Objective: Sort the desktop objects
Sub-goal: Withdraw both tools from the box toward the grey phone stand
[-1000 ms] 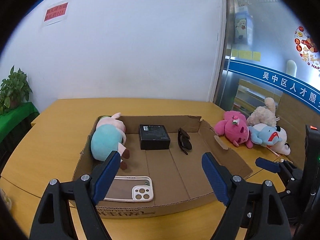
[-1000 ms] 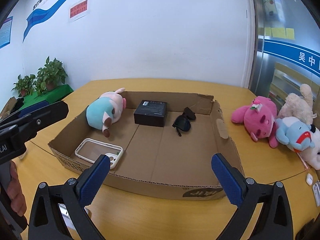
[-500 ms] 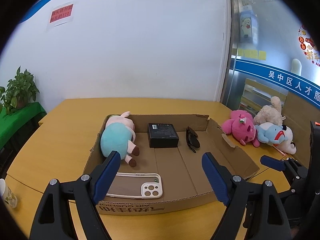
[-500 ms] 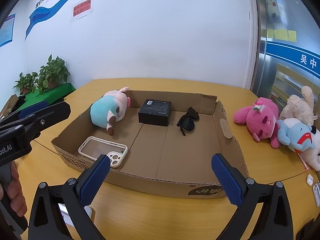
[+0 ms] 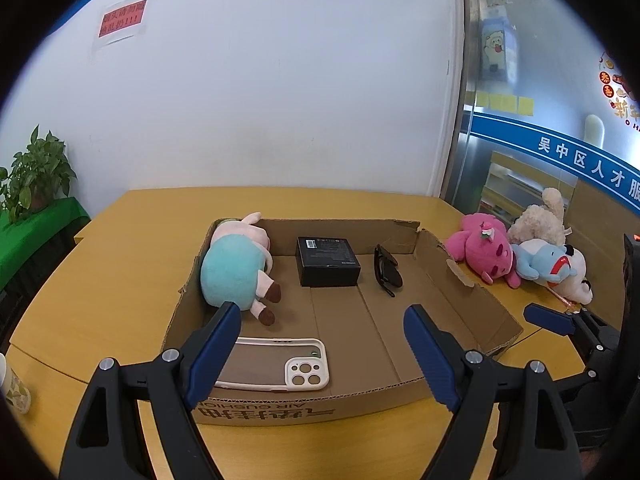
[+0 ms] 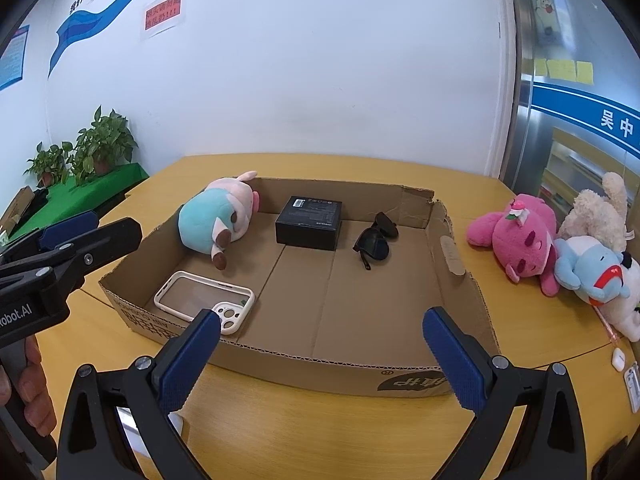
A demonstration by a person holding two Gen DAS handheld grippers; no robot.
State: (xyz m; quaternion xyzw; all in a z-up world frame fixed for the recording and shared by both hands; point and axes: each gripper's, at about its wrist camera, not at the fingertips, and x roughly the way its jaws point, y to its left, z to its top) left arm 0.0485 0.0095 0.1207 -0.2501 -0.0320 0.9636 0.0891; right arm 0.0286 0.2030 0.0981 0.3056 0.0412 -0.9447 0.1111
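Note:
A shallow cardboard box lies on the yellow table. In it are a teal-and-pink plush, a black box, black sunglasses and a white phone case. My left gripper is open and empty, just short of the box's near wall. My right gripper is open and empty, near the box's front wall.
A pink plush, a blue plush and a cream plush lie right of the box. Small white items lie at the table's right edge. A paper cup stands far left. Potted plants stand beyond the table.
Both grippers have drawn back and up from the box, so it sits smaller and farther in both views. Nothing in the box has moved. Both grippers stayed open.

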